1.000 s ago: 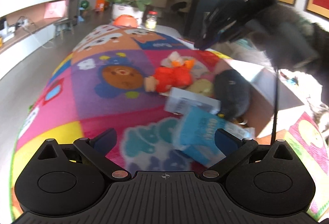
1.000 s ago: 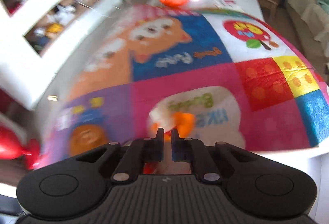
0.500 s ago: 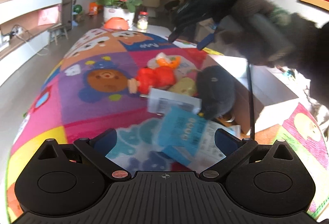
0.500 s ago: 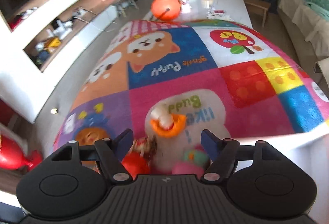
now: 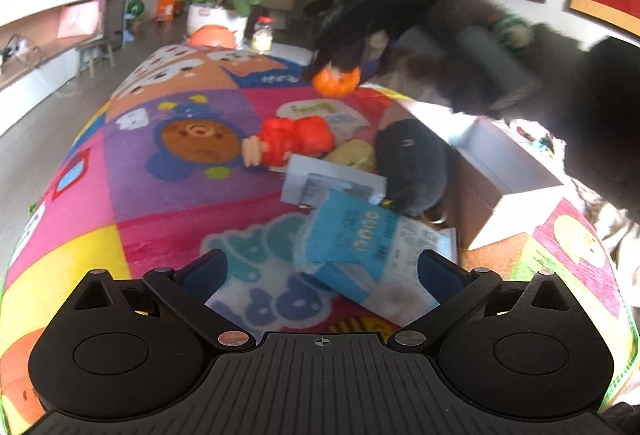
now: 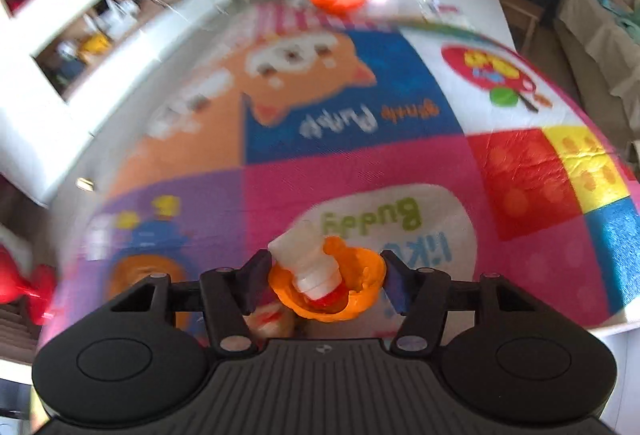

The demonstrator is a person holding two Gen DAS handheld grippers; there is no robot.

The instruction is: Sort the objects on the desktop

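Our left gripper [image 5: 320, 271] hangs spread and empty over the blue packet [image 5: 356, 247]. Farther out, our right gripper [image 6: 324, 277], jaws just closing, pinches the orange toy [image 6: 352, 287] above the mat [image 6: 400, 171]. It looks light, rigid, slick plastic; we judge the rim best for holding.

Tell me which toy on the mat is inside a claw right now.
The orange-and-white toy, between the right claw's closing fingers. The red plush and dark plush lie untouched on the mat.
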